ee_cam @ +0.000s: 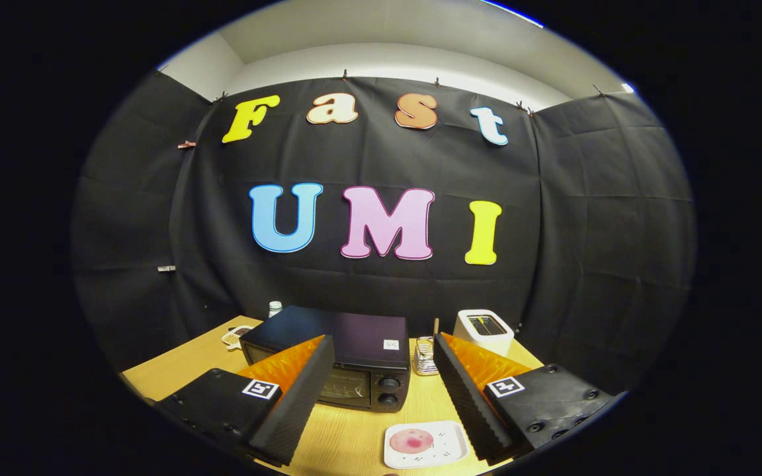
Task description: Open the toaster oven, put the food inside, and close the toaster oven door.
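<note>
A black toaster oven (348, 357) stands on the wooden table (182, 370) with its glass door shut and two knobs on its right side. Its left part is hidden behind my left finger. A pink round piece of food (411, 440) lies on a white square plate (450, 453) in front of the oven, low between my fingers. My gripper (382, 360) is held above the table, open wide, with nothing between its fingers. The oven sits just ahead of them.
A white pop-up toaster (484, 330) stands at the back right. Beside the oven's right side is a small shiny container (424, 357). At the back left are a small dish (235, 336) and a white-capped bottle (275, 308). Black cloth walls close the booth.
</note>
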Tool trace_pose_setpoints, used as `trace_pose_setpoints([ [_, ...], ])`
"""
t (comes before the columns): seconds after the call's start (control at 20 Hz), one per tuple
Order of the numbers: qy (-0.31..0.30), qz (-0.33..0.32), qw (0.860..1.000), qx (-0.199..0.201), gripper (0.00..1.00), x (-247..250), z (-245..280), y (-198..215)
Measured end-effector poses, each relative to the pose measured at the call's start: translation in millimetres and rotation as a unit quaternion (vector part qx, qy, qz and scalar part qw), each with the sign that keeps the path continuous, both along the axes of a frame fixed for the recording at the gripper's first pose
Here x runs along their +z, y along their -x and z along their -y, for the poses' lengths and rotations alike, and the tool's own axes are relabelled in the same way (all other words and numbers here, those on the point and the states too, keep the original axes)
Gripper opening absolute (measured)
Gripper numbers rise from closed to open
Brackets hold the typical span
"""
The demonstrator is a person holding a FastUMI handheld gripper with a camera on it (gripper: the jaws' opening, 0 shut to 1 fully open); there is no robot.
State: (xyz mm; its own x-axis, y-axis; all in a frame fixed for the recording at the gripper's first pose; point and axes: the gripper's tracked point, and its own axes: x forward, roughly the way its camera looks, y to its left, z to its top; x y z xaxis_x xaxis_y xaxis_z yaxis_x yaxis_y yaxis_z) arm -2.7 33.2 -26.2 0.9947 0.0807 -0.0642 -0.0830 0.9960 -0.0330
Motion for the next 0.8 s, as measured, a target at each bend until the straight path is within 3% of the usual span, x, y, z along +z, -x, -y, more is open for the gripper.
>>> trace_pose_setpoints([
  [0.45,-0.005,-0.017,1.000,0.009,0.98,-13,-22,-10],
  [0.8,-0.016,-0.038,0.999,0.003,0.98,-29,-58,-40],
])
